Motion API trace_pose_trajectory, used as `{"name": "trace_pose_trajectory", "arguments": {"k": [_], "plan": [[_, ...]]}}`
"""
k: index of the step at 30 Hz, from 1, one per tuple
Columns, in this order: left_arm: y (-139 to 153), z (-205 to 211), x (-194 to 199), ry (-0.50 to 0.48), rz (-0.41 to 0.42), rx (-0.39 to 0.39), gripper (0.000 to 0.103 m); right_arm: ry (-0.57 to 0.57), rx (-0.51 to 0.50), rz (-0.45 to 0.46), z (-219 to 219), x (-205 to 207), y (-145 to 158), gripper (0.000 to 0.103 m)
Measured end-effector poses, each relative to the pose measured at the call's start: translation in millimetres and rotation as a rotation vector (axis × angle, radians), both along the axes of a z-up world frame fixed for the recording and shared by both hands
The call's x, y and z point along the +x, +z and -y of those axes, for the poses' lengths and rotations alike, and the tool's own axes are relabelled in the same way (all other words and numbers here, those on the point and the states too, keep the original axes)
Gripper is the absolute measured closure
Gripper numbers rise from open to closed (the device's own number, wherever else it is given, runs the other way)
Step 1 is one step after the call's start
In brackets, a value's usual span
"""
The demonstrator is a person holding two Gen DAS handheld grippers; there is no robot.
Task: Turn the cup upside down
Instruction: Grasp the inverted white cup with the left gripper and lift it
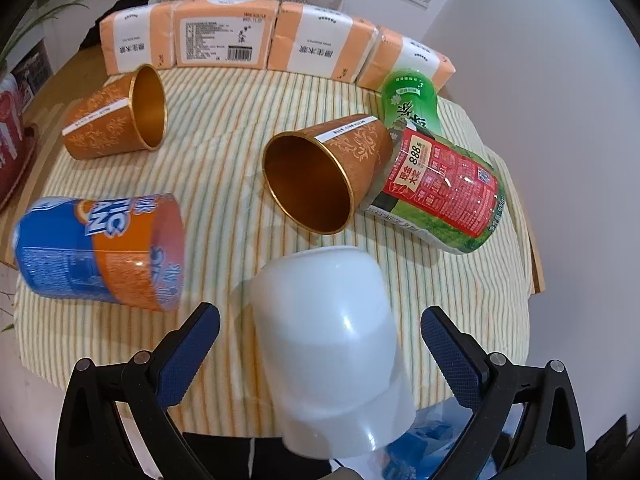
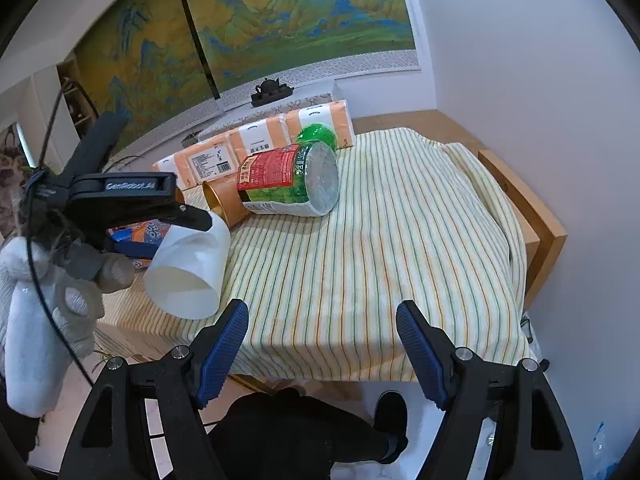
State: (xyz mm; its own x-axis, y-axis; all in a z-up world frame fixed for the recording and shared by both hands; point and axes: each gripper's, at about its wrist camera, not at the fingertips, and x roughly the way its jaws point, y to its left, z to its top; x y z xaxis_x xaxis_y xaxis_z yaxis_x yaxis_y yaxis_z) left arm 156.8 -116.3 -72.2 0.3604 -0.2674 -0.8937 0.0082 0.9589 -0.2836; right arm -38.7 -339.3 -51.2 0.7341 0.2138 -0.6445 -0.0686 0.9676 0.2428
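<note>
Only the right wrist view shows the white cup's (image 2: 188, 270) open mouth, tipped toward the desk's (image 2: 360, 260) near edge. In the left view the cup (image 1: 328, 344) sits between the spread left fingers (image 1: 188, 356), neither pad touching. The right gripper (image 2: 322, 344) is open, empty, well apart.

Striped cloth (image 1: 224, 168) covers table; two orange cups (image 1: 116, 116) (image 1: 324, 172) on sides, green bottle (image 1: 436, 176), blue-orange can (image 1: 100, 248) near left edge, tissue packs (image 1: 224, 38) along far edge.
</note>
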Motion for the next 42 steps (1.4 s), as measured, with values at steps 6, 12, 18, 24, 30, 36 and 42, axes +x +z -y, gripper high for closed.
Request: {"name": "trace_pose_trajectory", "arguments": {"k": [6, 12, 18, 24, 30, 36, 42], "plan": [[-8, 6, 10, 0.002, -0.023, 0.014, 0.003, -0.012, 0.014, -0.002, 5, -1, -3, 0.030], [-8, 9, 14, -0.005, -0.015, 0.038, 0.014, -0.023, 0.028, -0.004, 8, -2, -6, 0.030], [-13, 10, 18, -0.016, -0.030, 0.027, 0.023, -0.022, 0.020, -0.006, 7, -2, -7, 0.030], [-11, 12, 16, -0.028, -0.012, 0.033, 0.023, -0.029, 0.020, -0.006, 8, -2, -6, 0.030], [-4, 10, 6, -0.046, 0.021, 0.040, 0.023, -0.027, 0.017, -0.012, 5, -1, -7, 0.030], [8, 11, -5, -0.069, 0.076, 0.056, 0.023, -0.025, 0.006, -0.002, 1, -1, -4, 0.030], [26, 12, -21, -0.093, 0.163, 0.081, 0.023, -0.025, -0.004, -0.002, -4, 0, -3, 0.030]]}}
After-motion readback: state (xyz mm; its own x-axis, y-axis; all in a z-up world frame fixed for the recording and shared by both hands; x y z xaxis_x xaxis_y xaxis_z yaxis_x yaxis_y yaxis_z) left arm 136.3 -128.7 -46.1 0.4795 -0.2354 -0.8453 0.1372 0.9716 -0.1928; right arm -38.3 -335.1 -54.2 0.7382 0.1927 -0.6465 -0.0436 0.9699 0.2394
